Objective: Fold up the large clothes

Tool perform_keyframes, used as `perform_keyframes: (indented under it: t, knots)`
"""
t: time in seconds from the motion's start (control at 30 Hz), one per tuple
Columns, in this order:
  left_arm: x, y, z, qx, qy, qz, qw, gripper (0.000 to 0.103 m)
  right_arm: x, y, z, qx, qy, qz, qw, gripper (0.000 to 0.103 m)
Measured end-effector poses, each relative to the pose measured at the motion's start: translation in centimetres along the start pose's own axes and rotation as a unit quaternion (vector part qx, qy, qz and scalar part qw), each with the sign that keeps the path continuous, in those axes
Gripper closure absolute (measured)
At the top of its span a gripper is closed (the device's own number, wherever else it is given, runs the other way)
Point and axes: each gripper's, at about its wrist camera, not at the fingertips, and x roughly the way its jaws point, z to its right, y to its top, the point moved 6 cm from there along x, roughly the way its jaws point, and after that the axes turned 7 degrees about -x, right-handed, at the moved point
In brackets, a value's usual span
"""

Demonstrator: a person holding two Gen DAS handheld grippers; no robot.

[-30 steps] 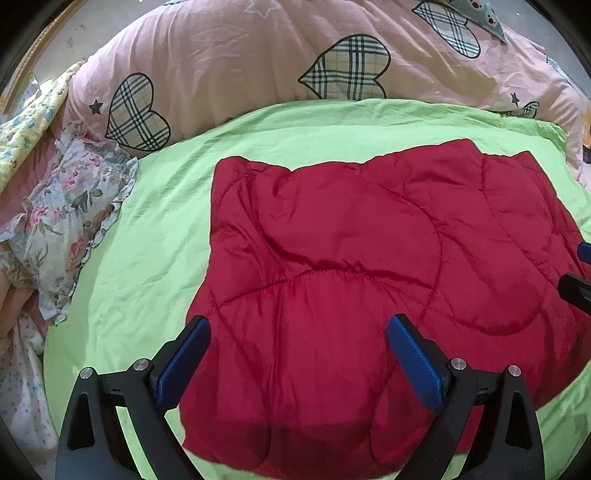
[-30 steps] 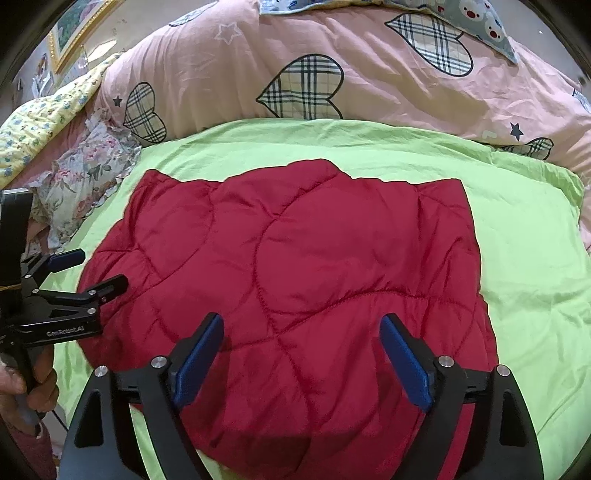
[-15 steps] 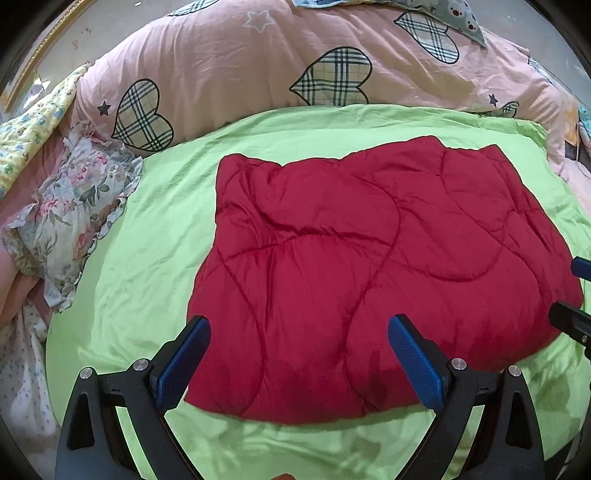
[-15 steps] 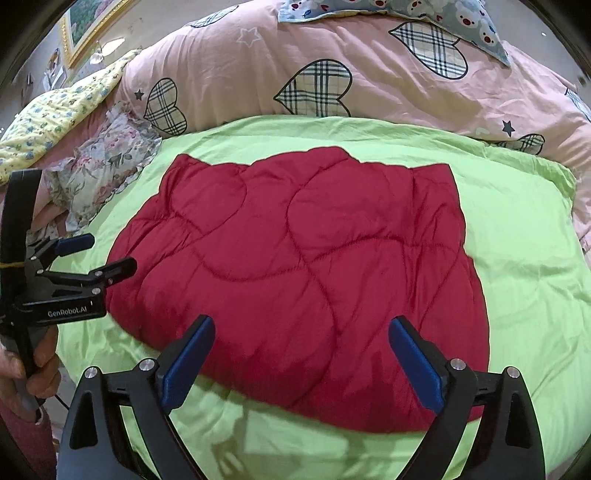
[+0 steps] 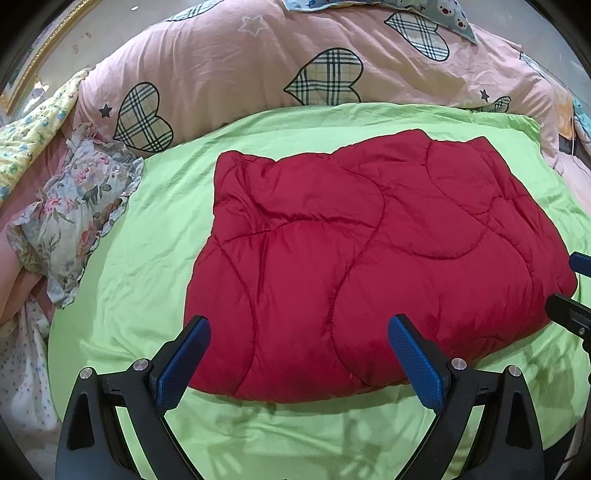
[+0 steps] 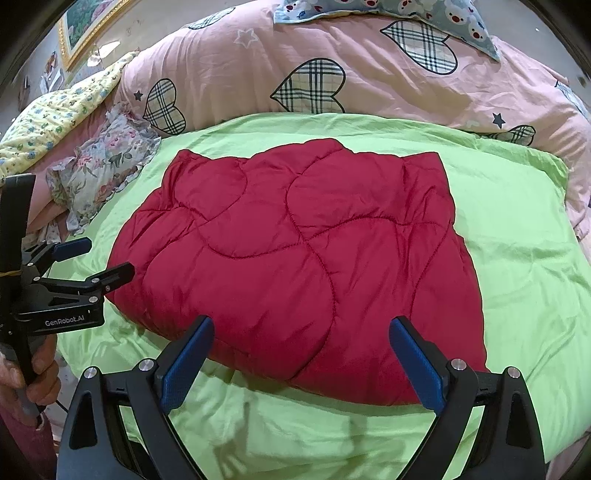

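Folded red quilted garment (image 5: 369, 266) flat on green sheet (image 5: 147, 236); left gripper (image 5: 299, 354) and right gripper (image 6: 303, 350) agape, empty.

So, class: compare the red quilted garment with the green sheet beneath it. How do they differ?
The red quilted garment is puffy with curved stitch lines; the green sheet is thin, flat and only creased. The garment is folded into a compact block; the sheet spreads wide around it. Both are plain coloured.

Home bedroom for sure: bed with green sheet (image 6: 517, 258), heart-print pink duvet (image 6: 369, 74) behind it, framed picture (image 6: 85, 22) beyond.
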Motion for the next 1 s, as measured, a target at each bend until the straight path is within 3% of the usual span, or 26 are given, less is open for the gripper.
perform_keyframes:
  t: [1.0]
  knots:
    - [-1.1, 0.0, 0.1, 0.002, 0.012, 0.017, 0.9998, 0.005, -0.7, 0.0, 0.0, 0.008, -0.003, 0.009, 1.0, 0.006]
